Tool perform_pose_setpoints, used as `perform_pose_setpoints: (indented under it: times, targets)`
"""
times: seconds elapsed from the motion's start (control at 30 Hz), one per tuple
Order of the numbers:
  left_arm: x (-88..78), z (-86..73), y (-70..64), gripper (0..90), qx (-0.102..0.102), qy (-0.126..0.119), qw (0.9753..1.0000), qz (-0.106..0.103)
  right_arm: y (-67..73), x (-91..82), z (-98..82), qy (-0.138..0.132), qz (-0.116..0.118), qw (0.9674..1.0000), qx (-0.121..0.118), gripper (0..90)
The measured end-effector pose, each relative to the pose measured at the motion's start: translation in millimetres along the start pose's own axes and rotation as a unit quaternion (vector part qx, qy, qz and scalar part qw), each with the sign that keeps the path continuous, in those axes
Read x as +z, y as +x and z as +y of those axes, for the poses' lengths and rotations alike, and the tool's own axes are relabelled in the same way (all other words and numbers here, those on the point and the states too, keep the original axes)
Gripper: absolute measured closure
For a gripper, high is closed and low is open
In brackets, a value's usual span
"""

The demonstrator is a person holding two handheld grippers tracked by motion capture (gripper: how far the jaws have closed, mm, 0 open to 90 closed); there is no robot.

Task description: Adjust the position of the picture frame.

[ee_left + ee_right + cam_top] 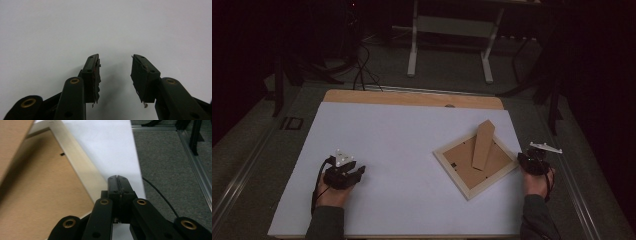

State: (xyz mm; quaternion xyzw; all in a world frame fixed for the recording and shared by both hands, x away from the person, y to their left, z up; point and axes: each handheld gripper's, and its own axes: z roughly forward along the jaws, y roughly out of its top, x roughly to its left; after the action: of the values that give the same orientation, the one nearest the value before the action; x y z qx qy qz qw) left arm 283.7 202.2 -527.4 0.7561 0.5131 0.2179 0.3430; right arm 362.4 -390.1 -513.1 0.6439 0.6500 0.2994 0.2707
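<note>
while picture frame (475,162) lies face down, right gripper (117,178) jaws closed empty, left gripper (115,65) jaws apart

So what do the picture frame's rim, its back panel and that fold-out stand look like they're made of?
Picture frame rim: probably pale wood, matt, painted or raw; hard to tell. Back panel: brown fibreboard or stiff card, judging by its flat, dull, speckled surface. Stand: same brown board, a lifted flat strip.
</note>
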Motion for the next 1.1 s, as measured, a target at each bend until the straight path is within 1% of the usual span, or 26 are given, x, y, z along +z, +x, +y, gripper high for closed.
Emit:
perform_pose_setpoints:
  times: [0.23, 0.33, 0.47, 0.53, 0.57, 0.7, 0.87, 1.0, 1.07, 1.1]
  targets:
    - [0.8, -0.2, 0.2, 60.6, 0.002, 0.006, 1.0, 0.001, -10.7, 2.8, -3.8, 0.005, -0.014, 0.9999, 0.008, 90.0]
    - [1.3, -0.3, 0.1, 62.4, 0.003, 0.008, 1.0, -0.001, -14.3, 4.1, -5.2, 0.01, -0.013, 0.9998, 0.011, 90.0]
    - [1.1, -0.4, 0.3, 64.8, 0.003, 0.008, 1.0, -0.003, -15.1, 6.2, -6.2, 0.019, -0.01, 0.9998, 0.005, 90.0]
    - [0.8, -0.4, 0.0, 66.0, 0.003, 0.008, 1.0, -0.004, -14.7, 7.2, -6.3, 0.025, 0.0, 0.9997, 0.003, 90.0]
    - [0.8, -0.4, -0.3, 66.6, 0.004, 0.008, 1.0, -0.003, -14.4, 7.3, -6.4, 0.026, 0.001, 0.9997, 0.003, 90.0]
    - [1.0, -0.4, 0.0, 68.6, 0.004, 0.01, 0.9999, -0.001, -8.3, 9.6, -9.6, 0.033, 0.014, 0.9993, -0.005, 90.0]
    - [-0.9, 0.0, -0.3, 71.2, -0.001, 0.003, 1.0, -0.004, -5.2, 8.2, -11.4, 0.032, 0.025, 0.9992, -0.004, 90.0]
    - [-0.9, 0.2, -0.9, 77.8, -0.001, 0.003, 0.9999, -0.012, -7.2, 5.4, -14.2, 0.032, 0.038, 0.9988, 0.0, 90.0]
    - [-1.1, 0.3, -1.2, 82.2, -0.001, 0.004, 0.9999, -0.015, -7.7, 4.5, -15.3, 0.031, 0.039, 0.9987, -0.002, 90.0]
    - [-0.9, 0.7, -2.8, 82.2, 0.002, 0.006, 0.9997, -0.024, -7.7, 3.2, -16.3, 0.032, 0.042, 0.9986, -0.001, 90.0]
